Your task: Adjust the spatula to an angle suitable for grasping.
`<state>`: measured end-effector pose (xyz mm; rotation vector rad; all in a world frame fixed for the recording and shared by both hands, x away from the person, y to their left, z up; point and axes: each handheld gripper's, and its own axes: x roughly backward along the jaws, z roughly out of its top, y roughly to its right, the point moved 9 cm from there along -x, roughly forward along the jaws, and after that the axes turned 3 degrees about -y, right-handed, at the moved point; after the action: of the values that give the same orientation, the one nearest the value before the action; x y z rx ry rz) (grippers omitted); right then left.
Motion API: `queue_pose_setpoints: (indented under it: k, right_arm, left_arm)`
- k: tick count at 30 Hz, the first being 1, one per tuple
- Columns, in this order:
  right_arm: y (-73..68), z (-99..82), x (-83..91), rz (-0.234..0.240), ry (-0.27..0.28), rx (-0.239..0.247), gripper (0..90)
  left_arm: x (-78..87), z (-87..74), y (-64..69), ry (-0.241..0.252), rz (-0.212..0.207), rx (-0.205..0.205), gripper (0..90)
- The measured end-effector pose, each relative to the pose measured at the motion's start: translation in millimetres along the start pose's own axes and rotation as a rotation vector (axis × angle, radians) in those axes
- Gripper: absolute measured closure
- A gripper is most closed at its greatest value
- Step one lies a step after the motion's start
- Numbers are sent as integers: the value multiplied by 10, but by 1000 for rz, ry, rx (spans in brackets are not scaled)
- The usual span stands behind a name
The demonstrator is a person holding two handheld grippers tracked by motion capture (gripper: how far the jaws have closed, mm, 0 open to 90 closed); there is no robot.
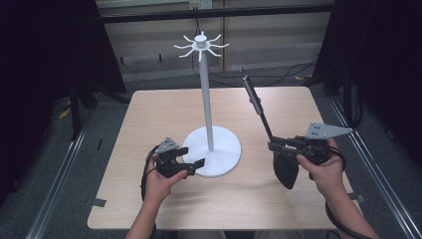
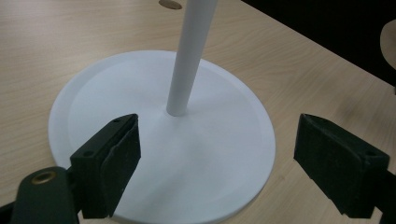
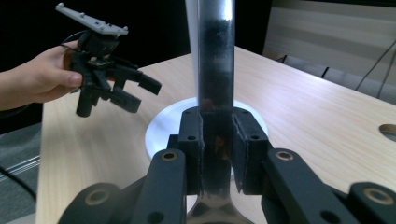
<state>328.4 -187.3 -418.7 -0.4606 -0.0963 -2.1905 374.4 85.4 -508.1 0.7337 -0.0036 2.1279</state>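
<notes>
Right gripper (image 1: 276, 146), at four o'clock on the light wood-grain worktop (image 1: 149, 114): jaws pinching the neck of a black long-handled ladle (image 1: 259, 110). In the right gripper view the pads press on the dark glossy handle from both sides. The ladle's bowl hangs low, just above the worktop by the right hand (image 1: 323, 167); the handle rises aslant toward twelve o'clock, ending level with the upper stand.

Left gripper (image 1: 191, 162), at seven o'clock: jaws spread wide, nothing between them. In the left gripper view they straddle the near edge of the white round-based utensil stand (image 1: 208, 99), above the disc; contact cannot be determined. The left hand (image 1: 159, 181) holds it from below.

The stand sits mid-worktop, pole upright, crowned with a ring of white hooks.

No brands, labels or legible writing found on the ladle, stand, grippers or worktop.
</notes>
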Motion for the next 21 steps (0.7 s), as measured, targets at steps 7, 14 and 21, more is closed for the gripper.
queue_pose_setpoints:
  k: [7,14,21]
  right_arm:
    - [49,90,2,-14,16,-7,758]
    - [81,140,-8,-17,21,-8,758]
    - [101,222,-18,-17,41,-14,758]
  left_arm:
    - [3,-23,-20,-10,10,-3,139]
    - [18,-47,-50,-22,22,-16,126]
    - [37,-82,-86,-28,36,-13,121]
